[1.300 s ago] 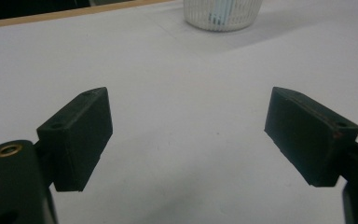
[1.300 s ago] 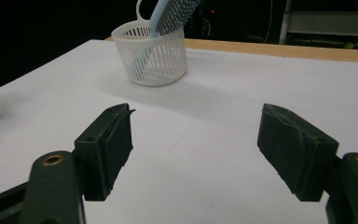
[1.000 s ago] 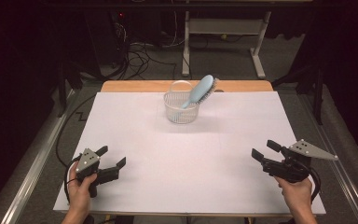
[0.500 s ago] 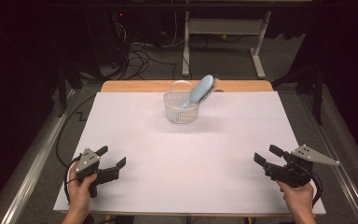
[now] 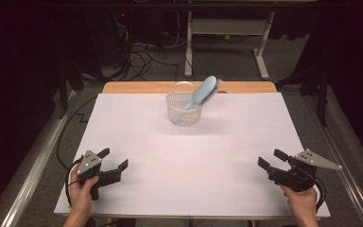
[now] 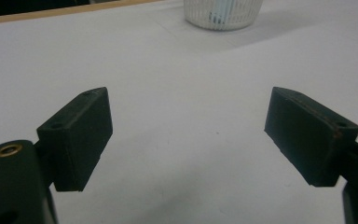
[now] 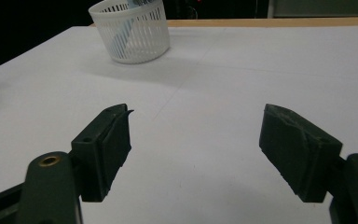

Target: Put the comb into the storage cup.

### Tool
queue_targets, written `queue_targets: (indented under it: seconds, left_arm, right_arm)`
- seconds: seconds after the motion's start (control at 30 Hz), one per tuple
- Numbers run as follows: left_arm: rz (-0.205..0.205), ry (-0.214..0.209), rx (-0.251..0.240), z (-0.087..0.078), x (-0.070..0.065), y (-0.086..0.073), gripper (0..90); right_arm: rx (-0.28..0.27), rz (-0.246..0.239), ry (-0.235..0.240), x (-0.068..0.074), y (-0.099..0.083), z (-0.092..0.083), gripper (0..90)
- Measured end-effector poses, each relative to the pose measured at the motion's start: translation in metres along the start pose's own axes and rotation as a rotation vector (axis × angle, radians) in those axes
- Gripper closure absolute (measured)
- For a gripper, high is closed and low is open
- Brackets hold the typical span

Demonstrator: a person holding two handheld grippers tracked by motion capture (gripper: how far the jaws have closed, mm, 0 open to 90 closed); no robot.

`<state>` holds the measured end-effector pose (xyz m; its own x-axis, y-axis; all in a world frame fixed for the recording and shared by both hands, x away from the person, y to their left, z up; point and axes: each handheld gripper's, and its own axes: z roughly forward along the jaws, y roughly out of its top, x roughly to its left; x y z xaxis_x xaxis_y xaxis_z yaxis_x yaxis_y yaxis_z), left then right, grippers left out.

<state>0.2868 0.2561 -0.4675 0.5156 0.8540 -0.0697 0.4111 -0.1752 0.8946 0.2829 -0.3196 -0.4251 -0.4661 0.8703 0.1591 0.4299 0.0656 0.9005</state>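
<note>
A white slotted basket (image 5: 183, 109) stands at the far middle of the white table (image 5: 189, 156), with a light blue hairbrush (image 5: 202, 91) leaning out of it, bristle head up and to the right. The basket (image 6: 223, 13) (image 7: 131, 31) also shows far off in both gripper views. My left gripper (image 5: 113, 160) rests near the front left corner, held by a hand, open with nothing between its jaws (image 6: 189, 135). My right gripper (image 5: 271, 159) sits near the front right corner, also open and empty (image 7: 196, 149). Both point toward the table's middle.
A wooden strip (image 5: 137, 87) runs along the table's far edge. Behind it are cables on the floor (image 5: 146, 56) and a white metal stand (image 5: 227, 33). Metal rails (image 5: 33, 170) flank the table at both sides.
My right gripper has slid slightly toward the front edge. The left gripper, basket and hairbrush have stayed put.
</note>
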Motion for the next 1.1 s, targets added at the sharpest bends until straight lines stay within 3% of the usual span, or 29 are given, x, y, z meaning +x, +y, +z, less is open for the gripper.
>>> queue_targets:
  seconds: [0.37, 0.73, 0.87, 1.1]
  left_arm:
    - [-0.003, -0.001, -0.001, 0.000, 0.000, 0.000, 15.9]
    - [-0.006, -0.002, 0.002, 0.000, 0.000, 0.000, 15.9]
    - [-0.007, -0.001, -0.001, 0.000, 0.000, 0.000, 15.9]
    - [-0.006, -0.001, -0.001, 0.000, 0.000, 0.000, 15.9]
  right_arm:
    - [0.015, 0.034, -0.022, -0.009, -0.013, 0.005, 24.8]
    - [0.013, 0.039, -0.041, -0.016, -0.019, 0.004, 24.2]
    - [-0.011, 0.024, -0.054, -0.014, -0.020, 0.002, 24.3]
    - [0.008, 0.034, -0.051, -0.016, -0.024, 0.003, 24.1]
